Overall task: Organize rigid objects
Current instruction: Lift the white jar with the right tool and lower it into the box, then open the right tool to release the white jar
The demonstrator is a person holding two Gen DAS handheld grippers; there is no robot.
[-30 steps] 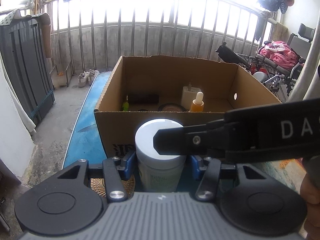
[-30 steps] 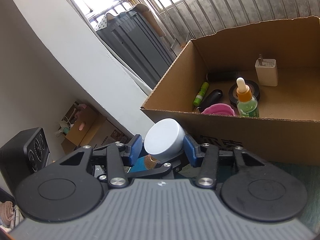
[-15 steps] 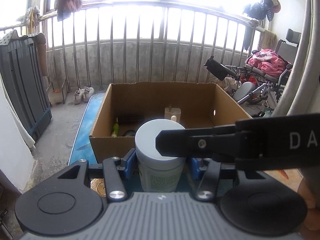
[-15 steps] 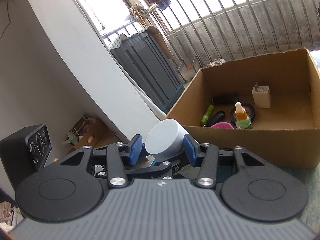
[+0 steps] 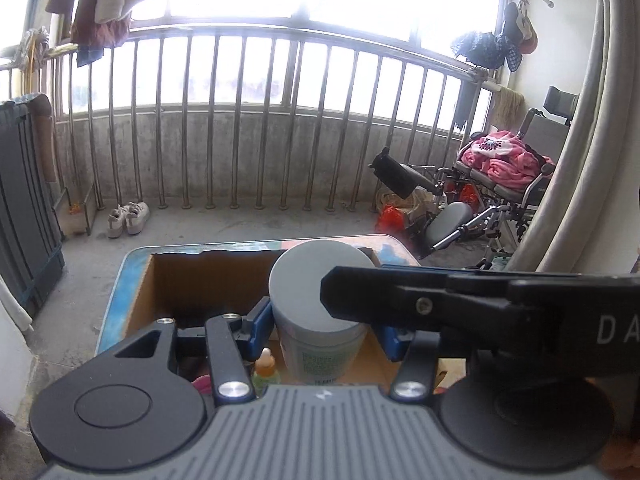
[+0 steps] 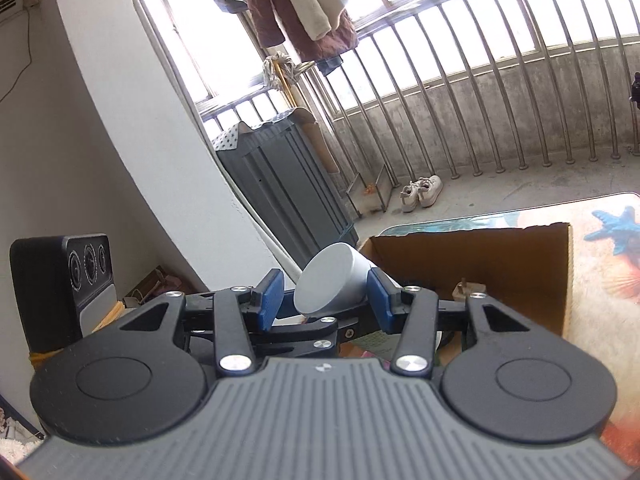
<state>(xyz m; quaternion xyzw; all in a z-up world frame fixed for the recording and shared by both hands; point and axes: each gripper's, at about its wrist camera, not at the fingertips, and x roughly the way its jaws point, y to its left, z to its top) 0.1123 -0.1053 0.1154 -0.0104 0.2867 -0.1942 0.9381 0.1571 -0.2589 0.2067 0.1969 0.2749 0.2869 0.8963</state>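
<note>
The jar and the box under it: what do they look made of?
Jar: probably plastic, with a matte grey lid and a pale body carrying a printed green label. Box: brown corrugated cardboard, dull, with a ragged torn top edge.

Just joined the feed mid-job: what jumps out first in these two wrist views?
The white plastic jar with a grey lid fills the middle of both views, pinched at once by the left gripper and the right gripper, above the open brown cardboard box. A small orange-capped dropper bottle peeks out just under the left gripper.
</note>
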